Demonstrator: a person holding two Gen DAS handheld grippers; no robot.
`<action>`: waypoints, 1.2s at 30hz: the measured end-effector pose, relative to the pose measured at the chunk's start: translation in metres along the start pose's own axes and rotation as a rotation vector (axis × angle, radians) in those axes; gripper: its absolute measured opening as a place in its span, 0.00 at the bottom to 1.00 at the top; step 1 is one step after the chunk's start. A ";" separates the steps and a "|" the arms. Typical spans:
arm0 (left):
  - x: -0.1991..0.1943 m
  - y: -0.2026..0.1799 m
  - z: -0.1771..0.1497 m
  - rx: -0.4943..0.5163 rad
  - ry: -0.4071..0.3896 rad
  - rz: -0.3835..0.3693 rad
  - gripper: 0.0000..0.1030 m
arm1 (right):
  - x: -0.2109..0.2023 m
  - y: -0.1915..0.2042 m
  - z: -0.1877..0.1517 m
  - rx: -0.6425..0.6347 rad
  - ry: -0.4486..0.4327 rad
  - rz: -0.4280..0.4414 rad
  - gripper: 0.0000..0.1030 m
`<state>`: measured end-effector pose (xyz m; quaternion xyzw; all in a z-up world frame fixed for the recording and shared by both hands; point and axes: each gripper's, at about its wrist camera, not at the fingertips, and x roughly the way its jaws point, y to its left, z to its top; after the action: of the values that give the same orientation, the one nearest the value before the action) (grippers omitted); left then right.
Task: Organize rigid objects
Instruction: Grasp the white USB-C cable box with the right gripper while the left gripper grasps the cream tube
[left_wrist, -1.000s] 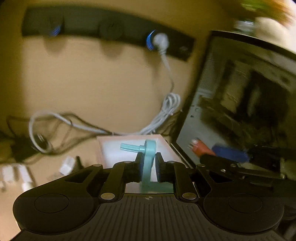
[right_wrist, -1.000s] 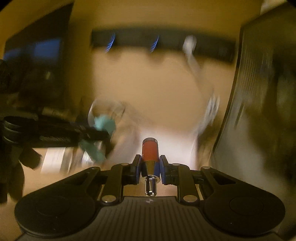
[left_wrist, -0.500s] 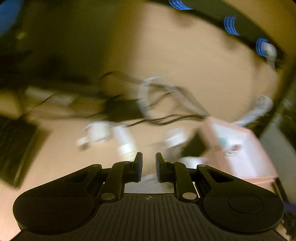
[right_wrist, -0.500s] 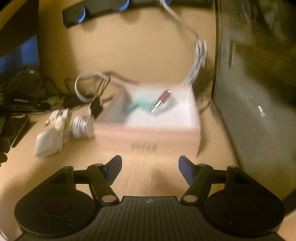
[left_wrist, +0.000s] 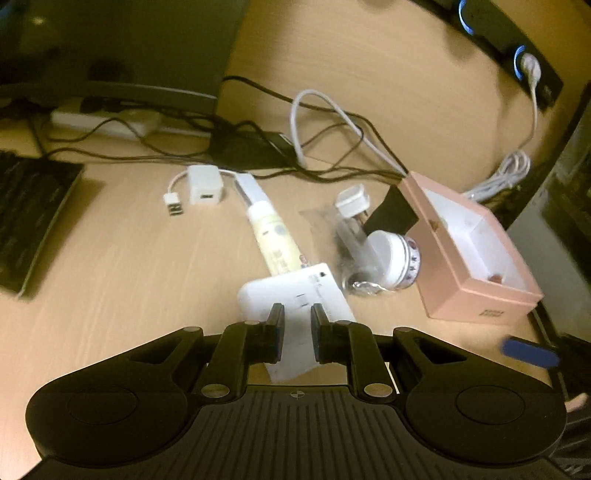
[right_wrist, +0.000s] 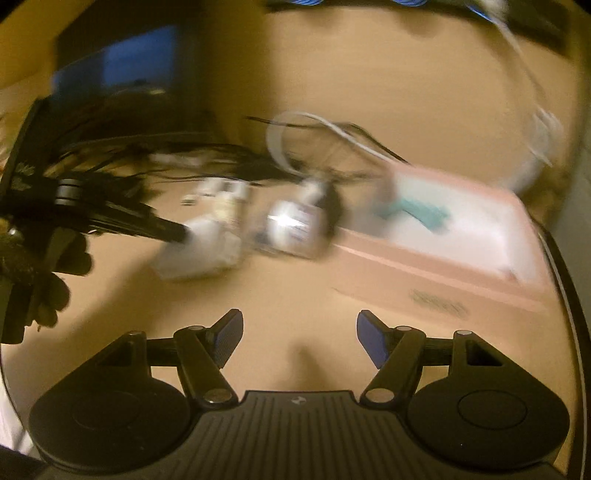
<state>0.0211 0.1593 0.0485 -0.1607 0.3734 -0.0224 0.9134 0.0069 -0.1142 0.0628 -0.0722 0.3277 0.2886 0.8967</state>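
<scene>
Box, pink, is sitting on the worktop, now holding the teal part that the left gripper was gripping a second ago. Left jaws are now hovering narrowly apart over a white adapter left of the box, empty. Right gripper jaws are staying wide apart, empty, before the box.

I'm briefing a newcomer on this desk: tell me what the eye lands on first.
First comes the open pink box at the right of the desk, white inside. Beside it, to its left, a clutter of small white items lies among tangled cables: a round jar, a tube and a flat white device, with the left gripper poised over that device.
</scene>
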 end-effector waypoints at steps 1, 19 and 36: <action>-0.009 0.003 -0.004 -0.021 -0.019 0.009 0.16 | 0.005 0.011 0.005 -0.046 -0.010 0.022 0.70; -0.051 0.078 -0.016 -0.197 -0.071 0.228 0.16 | 0.124 0.110 0.042 -0.133 0.046 -0.018 0.75; 0.083 -0.014 0.042 -0.092 -0.038 0.178 0.22 | 0.007 -0.011 -0.047 0.160 0.108 -0.263 0.66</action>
<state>0.1105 0.1439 0.0251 -0.1692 0.3693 0.0789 0.9104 -0.0079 -0.1353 0.0207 -0.0583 0.3853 0.1374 0.9106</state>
